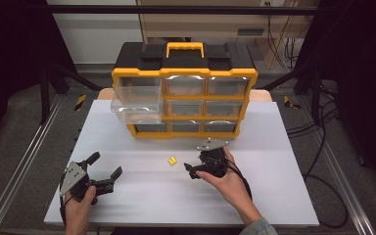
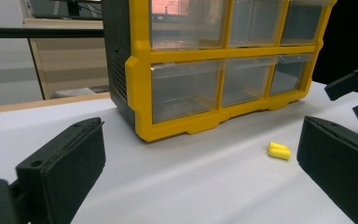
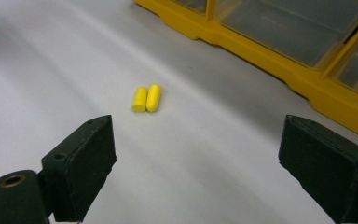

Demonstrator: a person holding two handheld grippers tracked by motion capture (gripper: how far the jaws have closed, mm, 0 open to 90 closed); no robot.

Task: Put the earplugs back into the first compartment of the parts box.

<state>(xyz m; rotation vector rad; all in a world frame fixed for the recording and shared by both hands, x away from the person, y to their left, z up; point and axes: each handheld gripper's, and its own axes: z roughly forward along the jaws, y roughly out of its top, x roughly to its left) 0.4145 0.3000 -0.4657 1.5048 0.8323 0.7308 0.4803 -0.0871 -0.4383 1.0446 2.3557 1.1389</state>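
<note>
- Landmark for all positions: yellow-and-black drawer cabinet point(image 1: 184, 90) at far side of white table point(image 1: 127, 196)
- Pair of yellow earplugs point(image 1: 172, 160) lying on table just in front of cabinet's bottom row, near its middle; side by side, touching, clear of cabinet base
- Right gripper point(image 1: 194, 171) in front of cabinet's right half, just to right of earplugs, pointed toward them; jaws spread wide, nothing between pads; same seen in right gripper view, earplugs point(image 3: 147, 98) ahead of open jaws, not yet between them
- Left gripper point(image 1: 108, 177) well in front of cabinet's left end, far from earplugs; jaws wide apart, empty; in left gripper view earplugs point(image 2: 278, 151) near right jaw's edge, cabinet point(image 2: 223, 70) beyond
- Top-left drawer point(image 1: 136, 98) of cabinet pulled out toward table; clear plastic, looks empty; likely destination, judged only
- Earplugs: short rounded cylinders, matte, probably foam; judged very light, soft, squashy, not fragile
- Handling estimate: prone to roll or skid on smooth tabletop if nudged by one pad; pair may split under uneven squeeze
- Suggested hold: across both plugs together, pads on the long outer sides, closing gently until foam gives
- Cabinet: hard moulded plastic, yellow frame, black top with yellow handle, transparent glossy drawer fronts in three rows
- Table surface: flat, matte white, slight sheen
- Gripper jaws: black, blocky, flat-faced
</note>
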